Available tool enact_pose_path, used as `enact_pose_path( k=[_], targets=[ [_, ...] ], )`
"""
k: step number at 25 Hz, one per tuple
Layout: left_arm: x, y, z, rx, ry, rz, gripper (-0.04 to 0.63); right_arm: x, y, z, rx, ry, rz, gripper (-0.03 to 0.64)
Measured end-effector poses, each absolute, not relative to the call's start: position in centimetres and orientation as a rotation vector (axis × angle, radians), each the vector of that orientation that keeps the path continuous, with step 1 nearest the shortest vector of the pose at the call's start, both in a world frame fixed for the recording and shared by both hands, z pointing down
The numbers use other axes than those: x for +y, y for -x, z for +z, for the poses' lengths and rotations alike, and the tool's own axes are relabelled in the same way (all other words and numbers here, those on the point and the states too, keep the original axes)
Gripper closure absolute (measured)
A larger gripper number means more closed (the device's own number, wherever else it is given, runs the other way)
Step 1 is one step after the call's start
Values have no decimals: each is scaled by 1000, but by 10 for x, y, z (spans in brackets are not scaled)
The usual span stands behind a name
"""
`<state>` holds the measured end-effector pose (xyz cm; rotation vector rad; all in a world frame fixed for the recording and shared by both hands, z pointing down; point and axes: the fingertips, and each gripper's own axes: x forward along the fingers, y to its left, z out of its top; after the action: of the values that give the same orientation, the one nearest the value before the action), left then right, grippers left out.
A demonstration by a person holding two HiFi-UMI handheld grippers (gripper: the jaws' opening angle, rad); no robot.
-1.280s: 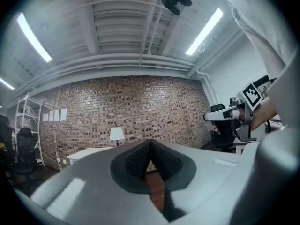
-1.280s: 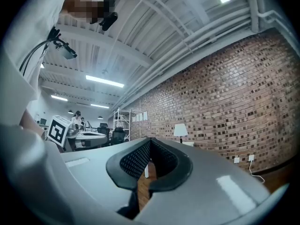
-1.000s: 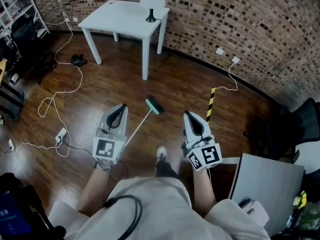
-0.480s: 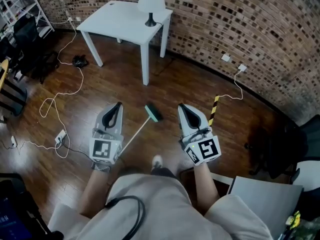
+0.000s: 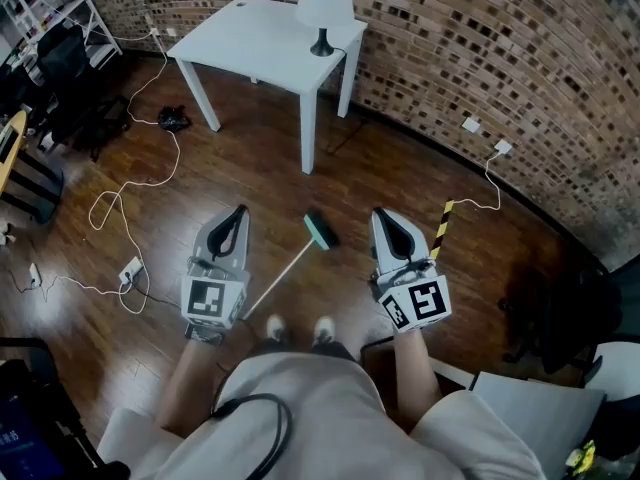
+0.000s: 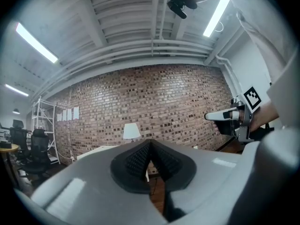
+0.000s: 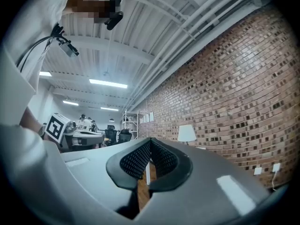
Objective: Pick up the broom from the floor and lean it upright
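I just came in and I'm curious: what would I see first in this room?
A broom with a teal head lies flat on the wooden floor, between the left gripper and the right gripper. Both grippers are shut and hold nothing. Farther off, a white table with a white lamp on it stands by the brick wall.

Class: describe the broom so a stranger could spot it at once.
Find the white table by the brick wall. On the wooden floor before it lies the broom. Unlike the looping white cables nearby, it is a straight pale stick with a teal head.
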<state>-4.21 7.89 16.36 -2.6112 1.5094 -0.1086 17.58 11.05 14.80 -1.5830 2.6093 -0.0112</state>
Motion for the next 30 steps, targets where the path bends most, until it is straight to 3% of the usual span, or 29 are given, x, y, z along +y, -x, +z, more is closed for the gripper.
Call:
enact_pose_path(
  k=[19,30],
  targets=[
    [56,126,228,1741,2566,-220,594,54,-77,214,2866,1328,-114,603],
    [62,194,357,1938,2528,-341,594,32,6,344,3100,1084,-145,598]
  ],
)
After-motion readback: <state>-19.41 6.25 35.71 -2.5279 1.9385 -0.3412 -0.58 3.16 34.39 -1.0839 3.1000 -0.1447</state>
